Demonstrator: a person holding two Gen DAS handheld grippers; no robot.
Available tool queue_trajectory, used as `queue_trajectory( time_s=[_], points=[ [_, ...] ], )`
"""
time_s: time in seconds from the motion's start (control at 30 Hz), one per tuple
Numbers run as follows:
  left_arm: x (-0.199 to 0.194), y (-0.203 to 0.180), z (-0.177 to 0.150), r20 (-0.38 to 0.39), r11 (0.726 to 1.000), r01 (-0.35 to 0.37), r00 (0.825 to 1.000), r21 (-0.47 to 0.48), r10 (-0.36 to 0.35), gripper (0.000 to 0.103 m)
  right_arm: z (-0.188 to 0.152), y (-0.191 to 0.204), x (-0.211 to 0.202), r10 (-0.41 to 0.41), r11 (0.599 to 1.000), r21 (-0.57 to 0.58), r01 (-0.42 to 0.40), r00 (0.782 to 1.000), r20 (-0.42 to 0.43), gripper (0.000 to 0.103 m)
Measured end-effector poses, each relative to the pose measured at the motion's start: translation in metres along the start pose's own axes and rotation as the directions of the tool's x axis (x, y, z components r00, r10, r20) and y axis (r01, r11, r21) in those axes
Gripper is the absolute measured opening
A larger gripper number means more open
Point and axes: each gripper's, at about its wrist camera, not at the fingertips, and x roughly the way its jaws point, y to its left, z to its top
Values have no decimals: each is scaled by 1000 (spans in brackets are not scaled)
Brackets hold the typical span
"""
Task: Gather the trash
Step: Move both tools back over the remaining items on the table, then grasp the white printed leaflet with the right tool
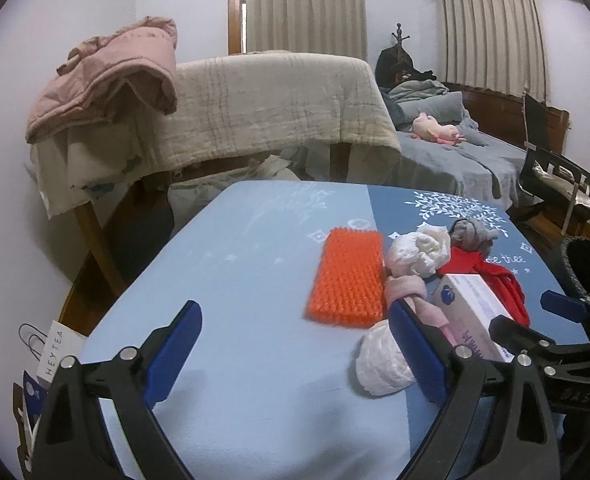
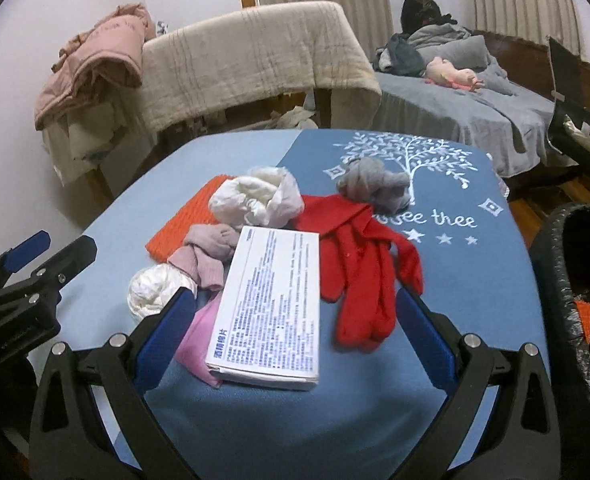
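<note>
A bench (image 2: pixel 475 272) covered in blue cloth carries a small heap of things, with a black-lined trash bin (image 2: pixel 575 300) just off its right edge. The right tongs (image 2: pixel 295 340) are spread wide and grasp nothing; straight ahead of them, between the two blue fingers, lies a white printed box (image 2: pixel 271 304), its long axis running away from the tongs, so they would close across its narrow width. The box rests partly on a pink sock (image 2: pixel 199 356), with a red glove (image 2: pixel 359 272) touching its right side. The left tongs (image 1: pixel 295 356) are also spread and empty; a crumpled white wad (image 1: pixel 379 364) lies just beside the right finger (image 1: pixel 415 356), not between the fingers. The right hand looks nearer both the box and the bin. The right view shows the box's printed top, a second crumpled white wad (image 2: pixel 259 196), a gray sock (image 2: pixel 371 184) and something orange inside the bin. The left view shows the whole orange bristled mat (image 1: pixel 347 276), mostly hidden in the other.
</note>
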Motion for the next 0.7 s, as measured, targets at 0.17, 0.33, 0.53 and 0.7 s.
queue_trajectory(
  time_s=[0.17, 0.33, 0.53, 0.7],
  points=[
    [3, 2, 0, -5, 1000, 2, 1000, -5, -2, 92, -1, 8, 9, 9, 1000, -23, -9, 999, -33, 89],
    [3, 2, -1, -7, 1000, 2, 1000, -5, -2, 92, -2, 11, 19, 23, 999, -38, -26, 996, -82, 75],
    [4, -1, 0, -9, 1000, 4, 1000, 9, -3, 92, -2, 11, 26, 54, 998, -35, -59, 991, -124, 58],
    [3, -5, 0, -14, 1000, 16, 1000, 7, -16, 92, -1, 10, 17, 69, 997, -32, -72, 992, -106, 57]
  ],
)
